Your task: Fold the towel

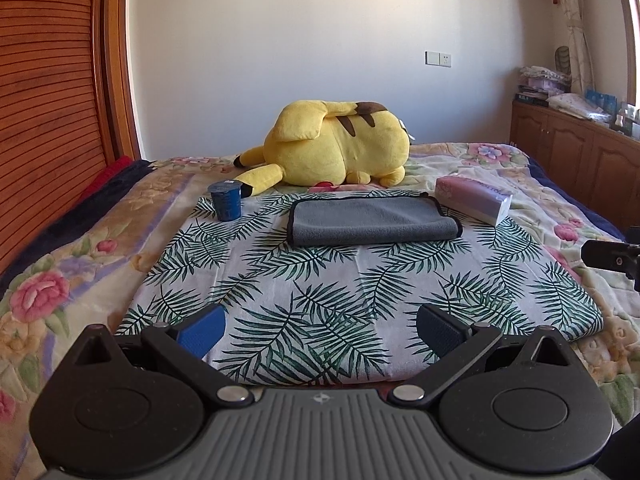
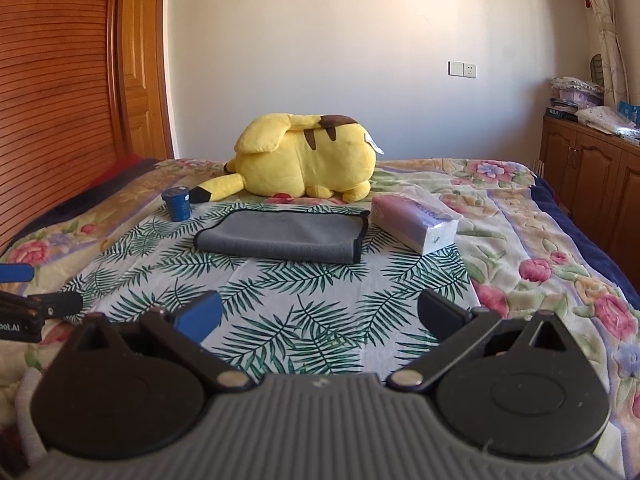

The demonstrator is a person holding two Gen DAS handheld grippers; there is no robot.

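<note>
Grey towel btwn cup & tissue pack.

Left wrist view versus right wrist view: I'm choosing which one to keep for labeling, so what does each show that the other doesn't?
Only the left wrist view shows the right gripper as a dark piece at its right edge, and the towel's rolled fold at the right. Only the right wrist view shows the left gripper at its left edge, one blue finger visible. Both show the gray towel, already folded, on the leaf-print cloth, the blue cup, the tissue pack, the yellow plush, and their own jaws wide open.
</note>
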